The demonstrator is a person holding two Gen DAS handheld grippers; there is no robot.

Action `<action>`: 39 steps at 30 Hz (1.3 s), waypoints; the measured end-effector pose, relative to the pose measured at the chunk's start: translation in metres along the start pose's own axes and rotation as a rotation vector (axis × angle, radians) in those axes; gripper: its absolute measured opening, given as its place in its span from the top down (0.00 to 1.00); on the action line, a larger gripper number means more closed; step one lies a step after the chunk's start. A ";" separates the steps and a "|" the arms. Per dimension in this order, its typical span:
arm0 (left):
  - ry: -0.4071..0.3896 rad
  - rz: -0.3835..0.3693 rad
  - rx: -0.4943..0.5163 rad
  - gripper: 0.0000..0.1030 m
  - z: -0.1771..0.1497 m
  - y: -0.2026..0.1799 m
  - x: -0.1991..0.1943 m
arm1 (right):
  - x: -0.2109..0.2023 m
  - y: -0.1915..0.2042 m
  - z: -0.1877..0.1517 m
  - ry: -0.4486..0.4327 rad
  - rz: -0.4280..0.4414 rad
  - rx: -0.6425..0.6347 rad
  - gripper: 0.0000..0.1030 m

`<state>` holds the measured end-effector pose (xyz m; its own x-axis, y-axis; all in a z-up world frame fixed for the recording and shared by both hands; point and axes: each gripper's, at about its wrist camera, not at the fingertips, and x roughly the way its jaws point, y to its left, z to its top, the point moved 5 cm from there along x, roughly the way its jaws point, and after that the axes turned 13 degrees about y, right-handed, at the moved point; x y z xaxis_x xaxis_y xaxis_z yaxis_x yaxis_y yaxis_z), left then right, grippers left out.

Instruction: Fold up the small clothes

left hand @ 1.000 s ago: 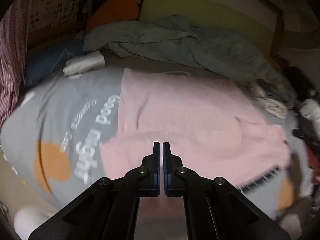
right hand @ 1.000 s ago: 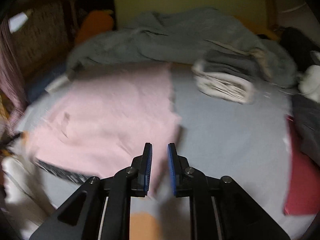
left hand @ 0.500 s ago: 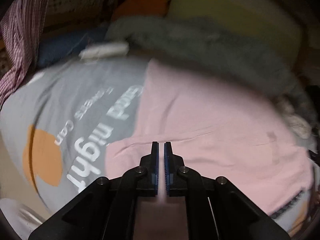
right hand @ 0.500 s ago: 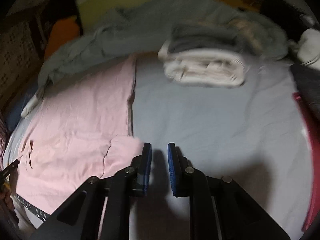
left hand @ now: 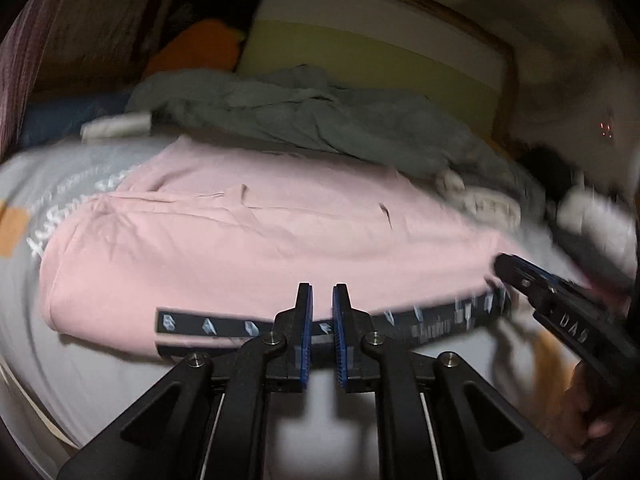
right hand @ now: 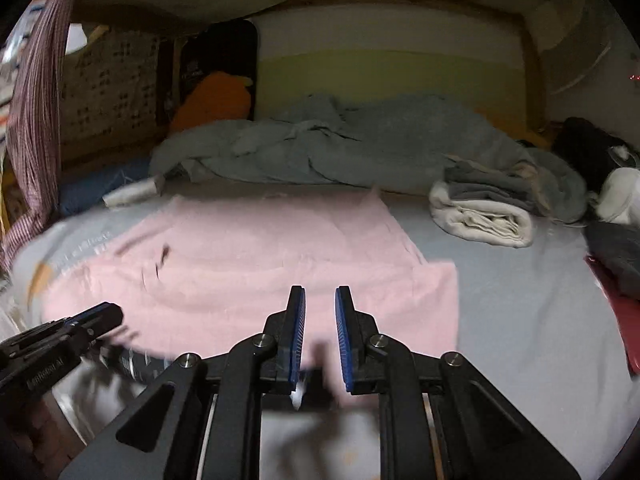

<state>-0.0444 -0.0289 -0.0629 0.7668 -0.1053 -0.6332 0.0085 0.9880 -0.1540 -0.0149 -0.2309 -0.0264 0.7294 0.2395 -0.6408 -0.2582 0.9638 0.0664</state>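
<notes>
Your room is dim, with the back wall and corners sinking into black vignette and the fisheye bending everything near the rims. Motion blur smears the bed's (left hand: pixel 36 344) near edge in both views; only the black gripper arms stay sharp.

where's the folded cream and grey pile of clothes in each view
Left wrist: the folded pile is blurred at right of centre, just past the pink garment's far right corner.
Right wrist: the pile is sharp at upper right, on the grey sheet, apart from the pink garment.
Shared landmark: the crumpled grey-green blanket behind it.
</notes>
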 end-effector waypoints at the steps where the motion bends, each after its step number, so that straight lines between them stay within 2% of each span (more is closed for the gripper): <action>1: -0.015 0.040 0.053 0.91 -0.006 -0.007 -0.001 | 0.006 0.000 -0.007 0.033 0.038 0.017 0.85; 2: -0.022 0.066 0.079 0.91 -0.012 -0.011 -0.003 | 0.009 -0.002 -0.014 0.047 0.030 0.026 0.85; 5: 0.019 0.061 0.047 0.90 -0.022 0.000 0.003 | 0.011 -0.014 -0.034 0.065 -0.113 0.021 0.85; 6: 0.021 0.064 0.045 0.90 -0.026 0.000 0.002 | 0.010 -0.017 -0.038 0.068 -0.125 0.033 0.85; 9: 0.024 0.086 0.059 0.90 -0.029 -0.003 -0.002 | 0.004 -0.024 -0.052 0.102 -0.111 0.073 0.85; 12: 0.001 0.080 0.046 0.87 -0.023 -0.004 -0.012 | -0.003 -0.025 -0.048 0.101 -0.103 0.074 0.85; 14: -0.064 0.067 0.054 0.72 -0.013 -0.006 -0.026 | -0.015 -0.028 -0.033 0.019 -0.069 0.085 0.85; 16: -0.117 0.061 0.059 0.66 0.001 -0.009 -0.035 | -0.018 -0.025 -0.017 -0.026 -0.048 0.055 0.85; 17: -0.125 0.051 0.050 0.66 0.008 -0.008 -0.035 | -0.015 -0.022 -0.008 -0.031 -0.050 0.036 0.85; 19: -0.101 0.040 0.014 0.66 0.014 0.000 -0.023 | -0.003 -0.022 0.001 -0.013 -0.067 0.051 0.85; 21: -0.062 0.066 -0.016 0.66 0.015 0.008 -0.008 | 0.013 -0.027 0.003 0.027 -0.092 0.090 0.85; 25: 0.021 0.103 -0.059 0.66 -0.006 0.026 0.013 | 0.027 -0.047 -0.012 0.084 -0.147 0.155 0.88; 27: 0.016 0.118 -0.022 0.66 -0.014 0.023 0.012 | 0.023 -0.041 -0.021 0.075 -0.208 0.086 0.88; 29: 0.014 0.198 0.062 0.65 -0.019 0.010 0.012 | 0.020 -0.033 -0.027 0.081 -0.262 0.019 0.88; 30: 0.006 0.223 0.088 0.64 -0.021 0.007 0.010 | 0.020 -0.031 -0.028 0.081 -0.271 0.009 0.88; 32: 0.003 0.206 0.069 0.62 -0.022 0.009 0.005 | 0.016 -0.034 -0.027 0.083 -0.250 0.032 0.88; 33: -0.005 0.188 0.055 0.60 -0.021 0.012 0.001 | 0.013 -0.036 -0.024 0.072 -0.228 0.051 0.88; 35: -0.065 0.197 0.074 0.41 -0.014 0.013 -0.010 | 0.004 -0.041 -0.015 0.028 -0.201 0.074 0.88; 37: -0.146 0.246 0.097 0.39 0.005 0.014 -0.023 | -0.004 -0.047 0.008 -0.048 -0.214 0.075 0.88; 39: -0.178 0.243 0.097 0.39 0.029 0.020 -0.031 | -0.003 -0.050 0.031 -0.052 -0.202 0.055 0.88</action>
<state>-0.0496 -0.0025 -0.0242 0.8542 0.1477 -0.4985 -0.1337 0.9890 0.0639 0.0156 -0.2756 -0.0037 0.7946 0.0457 -0.6054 -0.0702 0.9974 -0.0170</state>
